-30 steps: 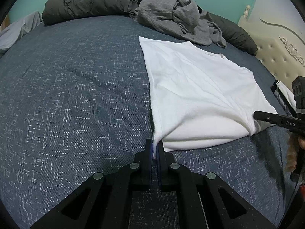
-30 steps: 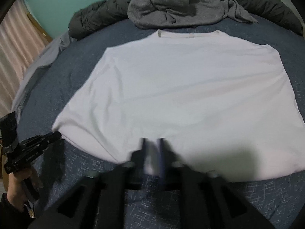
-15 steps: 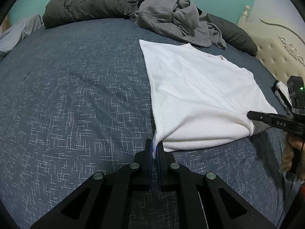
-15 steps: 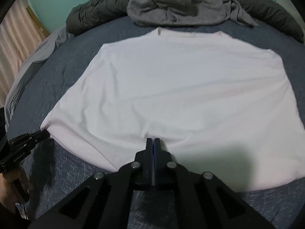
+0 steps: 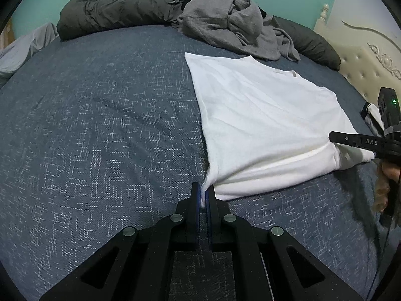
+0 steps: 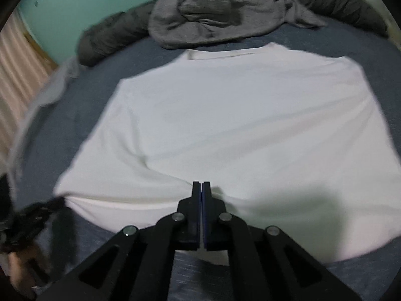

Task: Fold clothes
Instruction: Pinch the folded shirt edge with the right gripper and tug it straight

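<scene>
The white cotton T-shirt (image 5: 263, 120) lies flat on the blue patterned bed (image 5: 100, 138), collar toward the far edge. The left gripper (image 5: 203, 195) pinches its near hem corner; the right gripper (image 6: 201, 188) has its fingers pressed together on the hem. Judged step: starting a fold; next, lift both evenly and carry the hem toward the collar.

One flat white cotton T-shirt (image 5: 263, 120) is counted on the single bed covered with a blue-grey patterned sheet (image 5: 100, 130). One crumpled grey knitted hoodie (image 5: 233, 22) is seen at the far side, and one long dark olive padded jacket (image 5: 112, 7) is laid beside it. One pale grey cloth (image 5: 22, 47) is counted at the far left edge. Two black two-finger grippers are counted: the left gripper (image 5: 203, 193) and the right gripper (image 6: 201, 188). One cream tufted headboard (image 5: 363, 60) is seen at the far right.
</scene>
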`<state>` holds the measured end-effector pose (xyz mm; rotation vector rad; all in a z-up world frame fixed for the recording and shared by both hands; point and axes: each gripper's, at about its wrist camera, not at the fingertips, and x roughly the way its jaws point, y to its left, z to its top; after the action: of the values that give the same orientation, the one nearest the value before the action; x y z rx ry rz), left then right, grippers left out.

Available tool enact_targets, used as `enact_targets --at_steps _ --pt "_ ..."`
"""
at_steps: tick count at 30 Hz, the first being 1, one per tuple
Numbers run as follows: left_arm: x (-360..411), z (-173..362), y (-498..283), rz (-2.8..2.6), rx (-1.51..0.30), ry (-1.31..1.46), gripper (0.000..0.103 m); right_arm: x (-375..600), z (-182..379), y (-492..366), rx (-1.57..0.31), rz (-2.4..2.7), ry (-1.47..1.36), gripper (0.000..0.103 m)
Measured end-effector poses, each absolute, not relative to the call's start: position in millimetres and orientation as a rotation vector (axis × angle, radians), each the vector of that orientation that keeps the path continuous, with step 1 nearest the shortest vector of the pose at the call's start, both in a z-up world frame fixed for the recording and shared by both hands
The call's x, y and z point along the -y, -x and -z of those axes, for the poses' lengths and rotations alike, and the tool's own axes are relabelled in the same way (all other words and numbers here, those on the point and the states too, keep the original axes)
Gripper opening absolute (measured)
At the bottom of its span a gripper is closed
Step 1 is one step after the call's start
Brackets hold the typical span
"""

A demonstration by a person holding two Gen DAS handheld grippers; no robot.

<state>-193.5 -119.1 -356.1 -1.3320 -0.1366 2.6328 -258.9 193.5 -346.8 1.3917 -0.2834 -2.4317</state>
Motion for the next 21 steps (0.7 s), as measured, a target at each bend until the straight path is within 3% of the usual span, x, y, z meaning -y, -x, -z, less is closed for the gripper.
enact_targets --at_steps 3,7,8,21 --pt "119.8 356.8 194.0 -2.629 0.149 1.334 0.005 -199.7 342.3 248.4 0.286 2.424 -1.385 0.002" --pt "120.5 356.1 194.3 -2.627 0.16 1.333 0.004 -214.9 335.9 219.5 0.28 2.458 -1.368 0.026" --pt "120.5 355.6 194.3 -2.628 0.161 1.331 0.005 -217.7 335.1 211.6 0.261 2.469 -1.362 0.028" --pt "118.8 350.7 195.4 -2.653 0.151 1.313 0.004 -206.0 366.3 199.9 0.07 2.52 -1.467 0.025"
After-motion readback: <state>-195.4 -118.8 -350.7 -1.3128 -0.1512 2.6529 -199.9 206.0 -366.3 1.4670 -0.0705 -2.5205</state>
